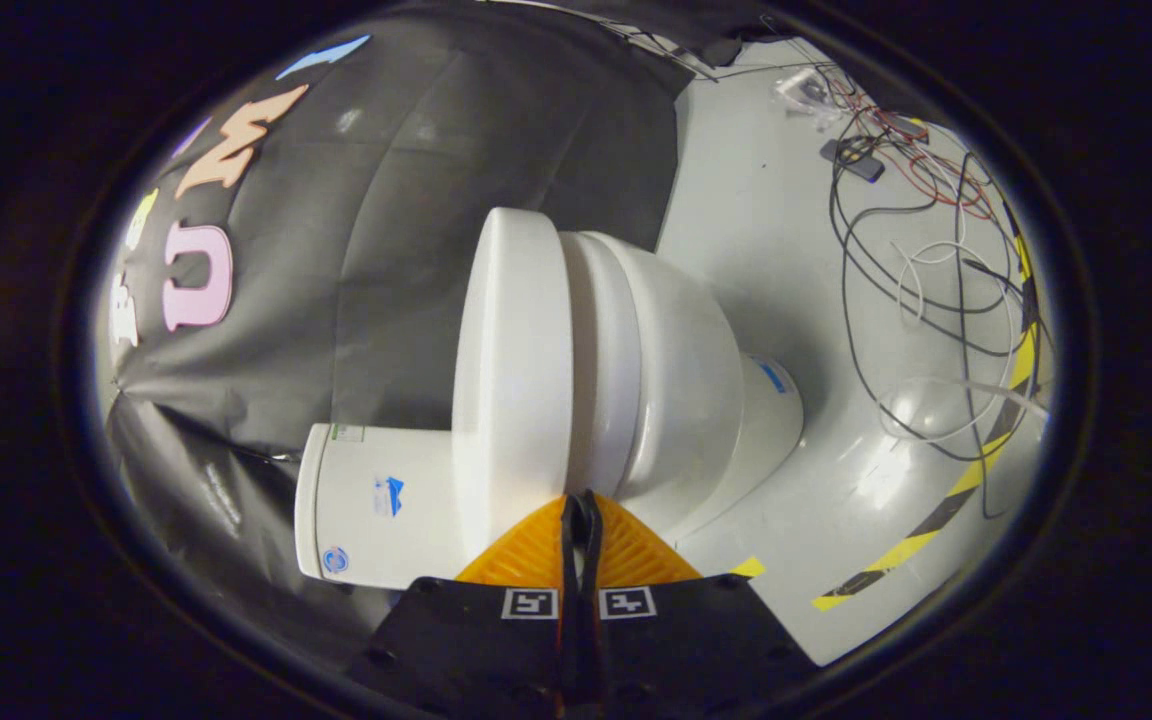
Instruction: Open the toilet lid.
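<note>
The white toilet appears turned sideways in the gripper view. Its lid (511, 380) lies down flat against the seat (601, 360) and bowl (686, 370). The tank (376, 510) stands behind the lid, against the black cloth wall. My gripper (579, 497) is shut, and its two orange fingers (531, 550) press together with nothing between them. The fingertips sit right at the side rim of the toilet, where the lid's edge meets the seat. I cannot tell whether they touch it.
The toilet's base (766, 420) stands on a white floor (766, 230). Several loose cables (936, 250) and small devices (851, 158) lie on the floor beyond the bowl. Yellow-and-black tape (946, 500) marks the floor's edge.
</note>
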